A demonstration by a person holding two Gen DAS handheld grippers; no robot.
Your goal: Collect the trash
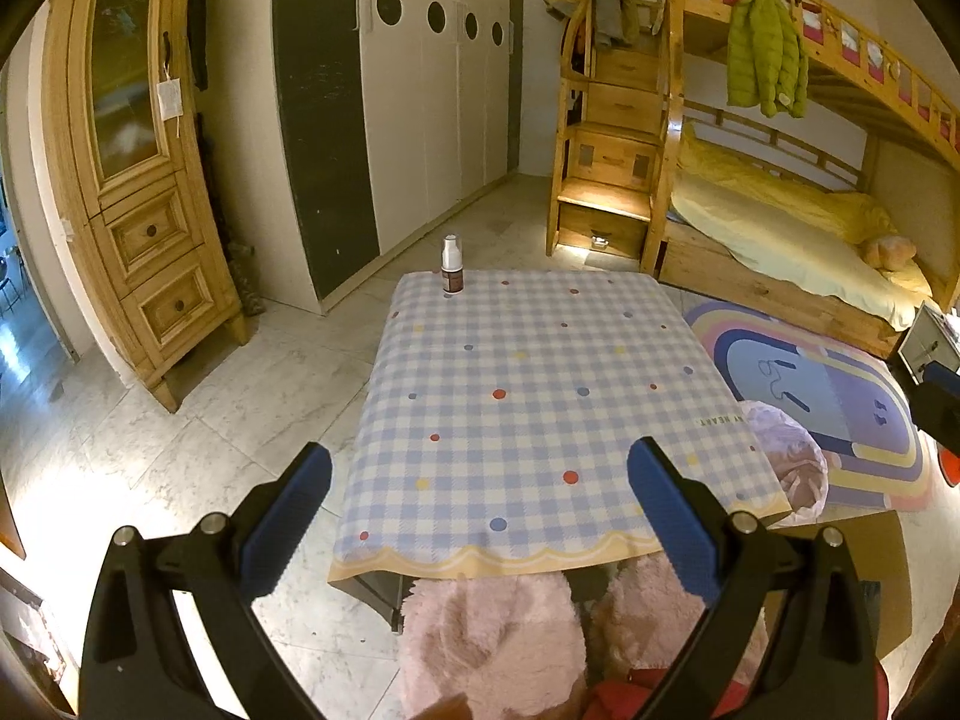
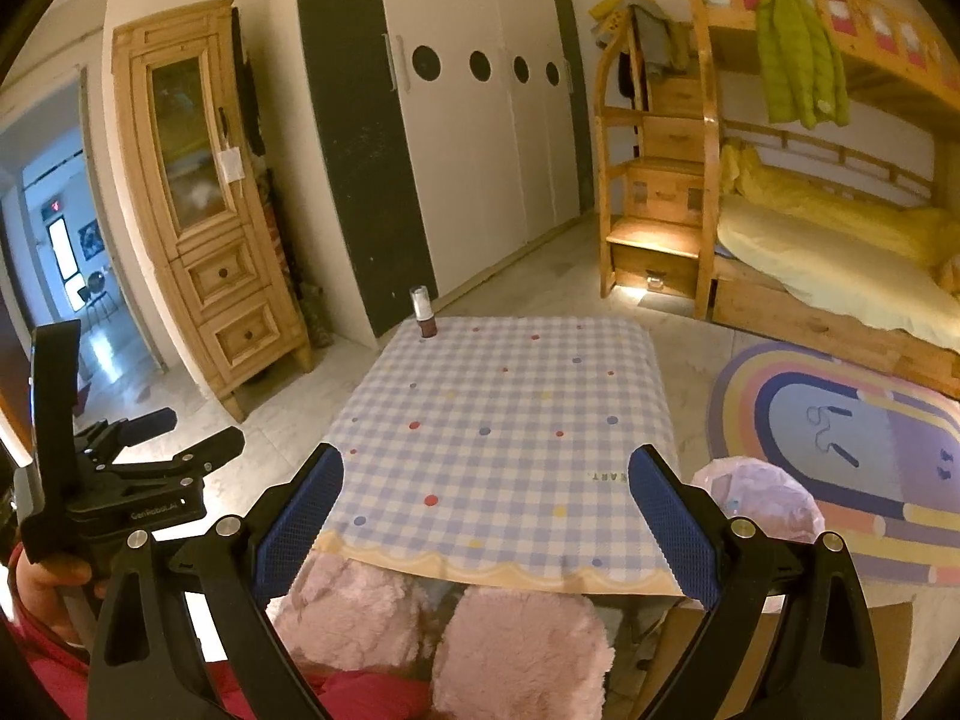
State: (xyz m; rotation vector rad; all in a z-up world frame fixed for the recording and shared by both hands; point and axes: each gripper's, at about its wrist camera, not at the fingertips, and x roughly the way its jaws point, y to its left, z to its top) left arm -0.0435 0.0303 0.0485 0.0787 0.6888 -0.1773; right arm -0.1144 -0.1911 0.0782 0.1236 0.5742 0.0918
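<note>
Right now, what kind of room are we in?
Most likely a child's bedroom: a wooden bunk bed with yellow bedding, a white wardrobe with round cutouts, and a rainbow rug beside a small table under a checked cloth.

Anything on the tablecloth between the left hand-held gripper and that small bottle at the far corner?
No. In both wrist views only bare checked tablecloth lies between the open left hand-held gripper and the bottle.

Warm dim indoor light, sharp, fisheye-bent edges
</note>
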